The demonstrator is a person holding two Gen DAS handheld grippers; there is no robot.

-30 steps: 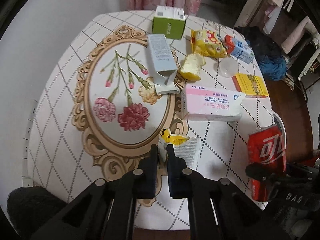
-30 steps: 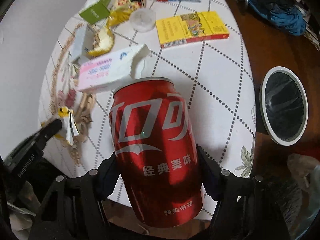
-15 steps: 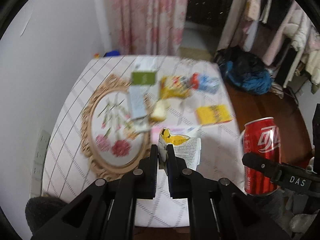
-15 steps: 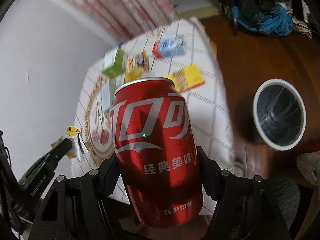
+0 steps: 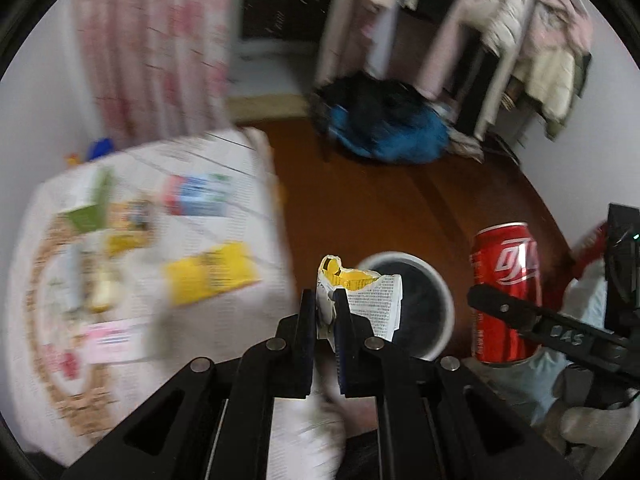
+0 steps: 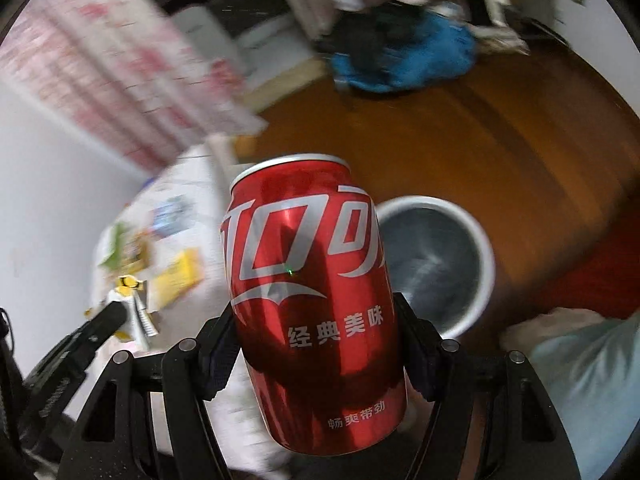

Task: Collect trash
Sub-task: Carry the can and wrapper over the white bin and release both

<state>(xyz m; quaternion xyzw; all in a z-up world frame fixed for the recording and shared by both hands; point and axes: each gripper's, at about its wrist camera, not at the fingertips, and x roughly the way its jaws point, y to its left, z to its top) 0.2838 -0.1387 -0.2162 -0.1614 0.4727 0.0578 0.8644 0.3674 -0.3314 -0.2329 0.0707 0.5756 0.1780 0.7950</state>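
Pinching a torn paper packet [image 5: 360, 300] between its two black fingers, the left gripper [image 5: 323, 300] holds the scrap upright in the air, its yellow ripped edge on top and a printed white panel facing the camera. In the left wrist view the packet sits in front of the near rim of a round white-rimmed trash bin [image 5: 440, 344] with a dark liner, which stands on the brown wooden floor [image 5: 380, 208].

The right gripper [image 6: 316, 344] clamps a red cola can [image 6: 308, 288] across its lower body, one pad on each side, the can upright with its silver lid up. From the right wrist camera the same bin [image 6: 480, 248] shows just behind and to the right of the can.

Off to the left stands the table with a white patterned cloth [image 5: 248, 160], blurred; on it lie a yellow flat box [image 5: 208, 276], a red-and-blue carton [image 5: 200, 200], a green box [image 5: 86, 216] and a pink-and-white box [image 5: 112, 340]. Farther back a blue and black heap of cloth [image 5: 384, 128] lies on the floor, with pale garments hanging [image 5: 520, 24] above it and a pink floral curtain [image 5: 152, 40] at the left.
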